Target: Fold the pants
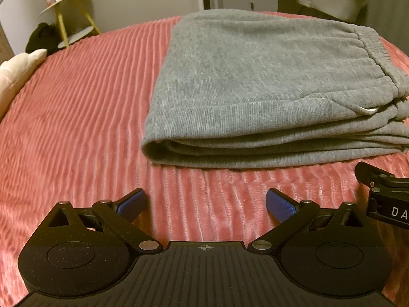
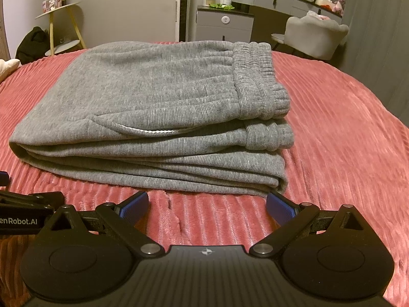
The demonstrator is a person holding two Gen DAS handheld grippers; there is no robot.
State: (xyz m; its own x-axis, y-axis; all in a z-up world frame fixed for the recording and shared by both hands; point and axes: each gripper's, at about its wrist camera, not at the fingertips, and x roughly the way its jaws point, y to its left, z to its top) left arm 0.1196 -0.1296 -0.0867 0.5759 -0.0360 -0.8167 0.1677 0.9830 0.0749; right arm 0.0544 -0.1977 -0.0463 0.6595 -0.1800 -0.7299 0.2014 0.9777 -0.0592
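Grey sweatpants (image 1: 255,81) lie folded in a flat stack of several layers on the pink bed cover, waistband at the right end; they also show in the right wrist view (image 2: 153,107). My left gripper (image 1: 205,204) is open and empty, a short way in front of the stack's near edge, towards its left end. My right gripper (image 2: 207,206) is open and empty, just in front of the near edge, towards the waistband end. The right gripper's body (image 1: 383,192) shows at the right of the left wrist view. The left gripper's body (image 2: 25,209) shows at the left of the right wrist view.
The pink ribbed bed cover (image 1: 76,128) spreads all round the pants. A white pillow (image 1: 15,76) lies at the left edge. Beyond the bed stand a yellow-legged side table (image 2: 61,25), a grey cabinet (image 2: 225,25) and a grey chair (image 2: 311,35).
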